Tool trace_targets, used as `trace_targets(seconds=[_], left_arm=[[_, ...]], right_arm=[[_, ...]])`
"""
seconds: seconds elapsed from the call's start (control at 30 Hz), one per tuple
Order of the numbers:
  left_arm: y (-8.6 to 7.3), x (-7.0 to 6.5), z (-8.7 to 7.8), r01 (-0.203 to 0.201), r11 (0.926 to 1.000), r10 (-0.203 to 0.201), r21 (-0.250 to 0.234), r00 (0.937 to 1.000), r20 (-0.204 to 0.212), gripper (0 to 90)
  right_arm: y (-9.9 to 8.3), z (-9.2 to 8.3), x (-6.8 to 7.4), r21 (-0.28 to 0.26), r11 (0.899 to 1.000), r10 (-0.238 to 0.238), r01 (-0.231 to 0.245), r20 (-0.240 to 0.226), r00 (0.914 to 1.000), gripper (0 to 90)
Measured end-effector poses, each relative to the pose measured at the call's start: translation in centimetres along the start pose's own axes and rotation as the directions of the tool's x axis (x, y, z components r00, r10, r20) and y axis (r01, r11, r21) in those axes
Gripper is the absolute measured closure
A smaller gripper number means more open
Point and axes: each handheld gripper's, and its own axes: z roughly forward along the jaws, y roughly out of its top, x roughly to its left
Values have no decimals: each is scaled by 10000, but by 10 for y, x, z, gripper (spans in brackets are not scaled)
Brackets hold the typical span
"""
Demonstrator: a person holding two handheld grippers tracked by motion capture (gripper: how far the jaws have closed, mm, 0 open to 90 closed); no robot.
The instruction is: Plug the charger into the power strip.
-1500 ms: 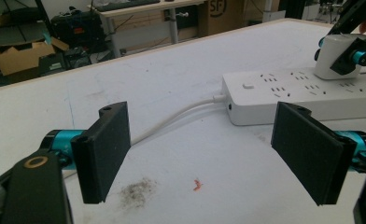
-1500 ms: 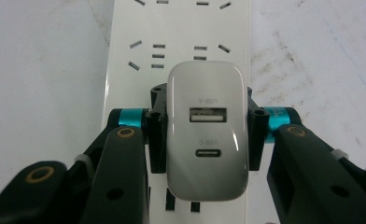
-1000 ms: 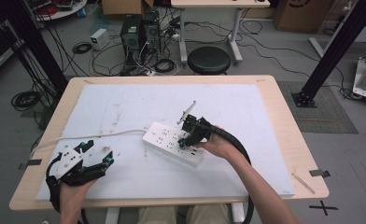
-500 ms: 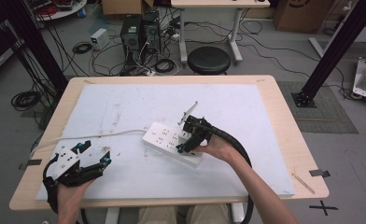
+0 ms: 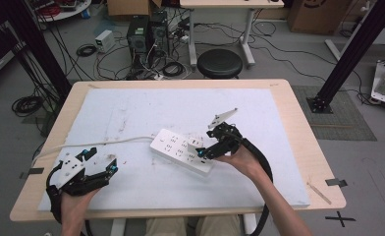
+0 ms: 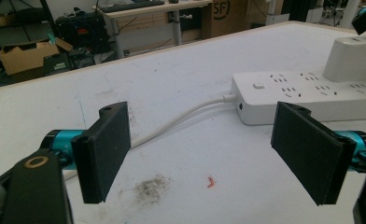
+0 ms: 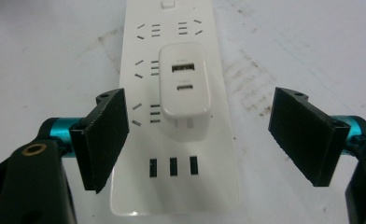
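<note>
Charger [image 7: 183,88] plugged into power strip [image 5: 180,150], prongs hidden | right gripper [image 7: 197,128] fingers spread | left gripper [image 6: 209,149] fingers spread

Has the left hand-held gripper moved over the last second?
Yes. The left hand-held gripper has slid slightly toward the table's near edge, away from the power strip.

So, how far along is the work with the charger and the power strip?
Done: the white charger sits plugged into the power strip. In hand: nothing; the right gripper is open around the charger, the left gripper open, apart. Left: possibly gripping the charger.
</note>
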Motion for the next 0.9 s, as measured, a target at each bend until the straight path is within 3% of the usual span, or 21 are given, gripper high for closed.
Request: trace_targets(seconds=[0.1, 0.13, 0.23, 0.33, 0.47, 0.53, 0.57, 0.63, 0.77, 0.9], left_arm=[[0, 1, 0, -24, 10000, 24, 7, 10000, 27, 200], [0, 1, 0, -36, 10000, 36, 3, 10000, 15, 200], [0, 2, 0, -19, 10000, 19, -10, 10000, 50, 200], [0, 2, 0, -4, 10000, 4, 25, 10000, 77, 200], [0, 1, 1, -17, 10000, 17, 29, 9999, 113, 200], [0, 1, 1, -19, 10000, 19, 46, 9999, 119, 200], [0, 2, 1, -8, 10000, 8, 43, 9999, 116, 200], [0, 2, 0, 4, 10000, -4, 49, 9999, 101, 200], [0, 4, 0, 90, 9999, -90, 52, 9999, 97, 200], [1, 6, -1, 122, 9999, -122, 65, 9999, 60, 200]], right_arm=[[-7, -7, 1, -349, 9994, 92, -87, 152, 9998, 206], [-13, -15, 1, -769, 9968, 243, -218, 317, 9992, 206], [-22, -26, 1, -1249, 9915, 434, -353, 622, 9971, 206], [-31, -37, 1, -1882, 9806, 775, -550, 1143, 9904, 206], [-45, -49, 0, -2630, 9605, 1333, -913, 1468, 9801, 206], [-49, -51, 0, -2816, 9555, 1363, -876, 1583, 9779, 206], [-58, -58, 1, -3154, 9439, 1616, -982, 1815, 9700, 206], [-66, -63, 1, -3509, 9302, 1858, -1073, 1983, 9624, 206], [-83, -73, 0, -4173, 8986, 2545, -1358, 2434, 9359, 206], [-97, -81, 0, -4565, 8762, 3013, -1546, 2687, 9149, 206]])
